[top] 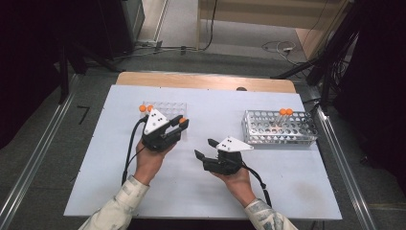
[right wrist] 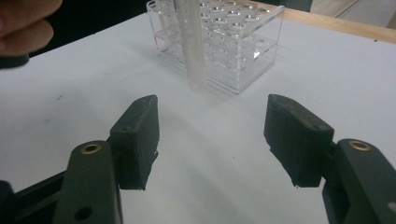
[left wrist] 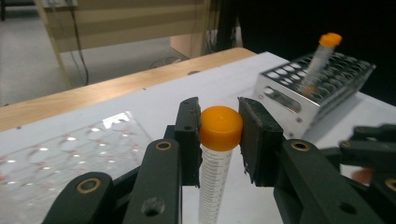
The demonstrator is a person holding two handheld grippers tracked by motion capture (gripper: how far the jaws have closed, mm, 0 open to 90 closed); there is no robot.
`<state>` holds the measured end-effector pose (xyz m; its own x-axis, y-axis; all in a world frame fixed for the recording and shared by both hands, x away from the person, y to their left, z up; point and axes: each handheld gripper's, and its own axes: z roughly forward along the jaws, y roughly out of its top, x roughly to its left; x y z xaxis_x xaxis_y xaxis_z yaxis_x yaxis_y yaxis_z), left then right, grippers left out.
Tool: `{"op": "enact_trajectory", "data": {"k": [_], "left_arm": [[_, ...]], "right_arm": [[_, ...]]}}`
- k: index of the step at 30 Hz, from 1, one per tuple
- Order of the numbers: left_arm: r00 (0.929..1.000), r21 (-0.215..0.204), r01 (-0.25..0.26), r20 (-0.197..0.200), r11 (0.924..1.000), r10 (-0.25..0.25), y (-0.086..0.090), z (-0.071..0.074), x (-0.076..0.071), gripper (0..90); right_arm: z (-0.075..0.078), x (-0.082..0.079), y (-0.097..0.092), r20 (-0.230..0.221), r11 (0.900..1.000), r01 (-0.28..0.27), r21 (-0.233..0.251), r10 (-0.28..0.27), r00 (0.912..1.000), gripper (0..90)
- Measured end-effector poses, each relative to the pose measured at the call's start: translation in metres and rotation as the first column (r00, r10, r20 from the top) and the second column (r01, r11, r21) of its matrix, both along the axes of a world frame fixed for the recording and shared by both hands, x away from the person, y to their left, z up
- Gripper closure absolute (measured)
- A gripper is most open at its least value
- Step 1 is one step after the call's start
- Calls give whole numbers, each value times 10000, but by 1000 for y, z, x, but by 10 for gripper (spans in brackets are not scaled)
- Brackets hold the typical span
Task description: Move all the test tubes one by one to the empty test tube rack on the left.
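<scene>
My left gripper (top: 182, 122) is shut on a clear graduated tube (left wrist: 219, 128), gripping it just under its orange cap, and holds it upright above the white table (top: 119, 182). The same tube (right wrist: 192, 42) hangs in front of the clear plastic rack (right wrist: 233, 51) in the right gripper view. A little to the right of the left gripper, my right gripper (top: 204, 148) stands open, with only bare table between its jaws (right wrist: 211, 121).
The clear rack (top: 170, 108) at the back left holds two orange-capped tubes (top: 146, 109). A metal rack (top: 280, 128) at the back right holds two more orange-capped tubes (top: 286, 112). A wooden strip (top: 206, 81) edges the far side of the table.
</scene>
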<state>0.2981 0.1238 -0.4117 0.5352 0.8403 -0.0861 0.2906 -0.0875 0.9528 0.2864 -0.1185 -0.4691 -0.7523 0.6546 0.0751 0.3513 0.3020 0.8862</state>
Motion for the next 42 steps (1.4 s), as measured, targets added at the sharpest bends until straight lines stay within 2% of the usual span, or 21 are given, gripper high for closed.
{"op": "enact_trajectory", "data": {"k": [3, 11, 14, 20, 25, 28, 32, 35, 42], "left_arm": [[9997, -197, -198, -160, 9996, 194, 12, 4, 7, 708], [9965, -619, -816, 116, 9947, 824, 37, 19, 20, 708], [9948, -722, -1015, 34, 9922, 1020, 43, 22, 26, 708], [9881, -395, -1535, 51, 9874, 1538, 52, 29, 39, 708], [9821, -330, -1882, -27, 9816, 1882, 59, 28, 48, 708], [9793, -71, -2024, -18, 9793, 2024, 59, 26, 49, 708], [9786, 125, -2051, -133, 9787, 2053, 58, 23, 52, 708], [9758, 510, -2175, -100, 9747, 2183, 55, 22, 53, 708], [9751, 1062, -2160, -276, 9706, 2200, 48, 14, 51, 707]], "right_arm": [[-1, 1, 0, 15, 10000, 15, -58, -15, 10000, 341], [1, 2, -3, -26, 9999, 158, -21, -158, 9999, 344], [0, 2, -4, -31, 9998, 183, -41, -183, 9998, 346], [1, 1, -5, -73, 9998, 216, -16, -216, 9997, 349], [1, 1, -6, -58, 9997, 234, -56, -234, 9997, 354], [2, 1, -7, -30, 9997, 232, 10, -232, 9997, 353], [2, 0, -8, -21, 9997, 244, 14, -243, 9997, 354], [3, 0, -8, 0, 9997, 258, 15, -258, 9997, 355], [3, 0, -8, -5, 9996, 272, 9, -272, 9996, 356]]}}
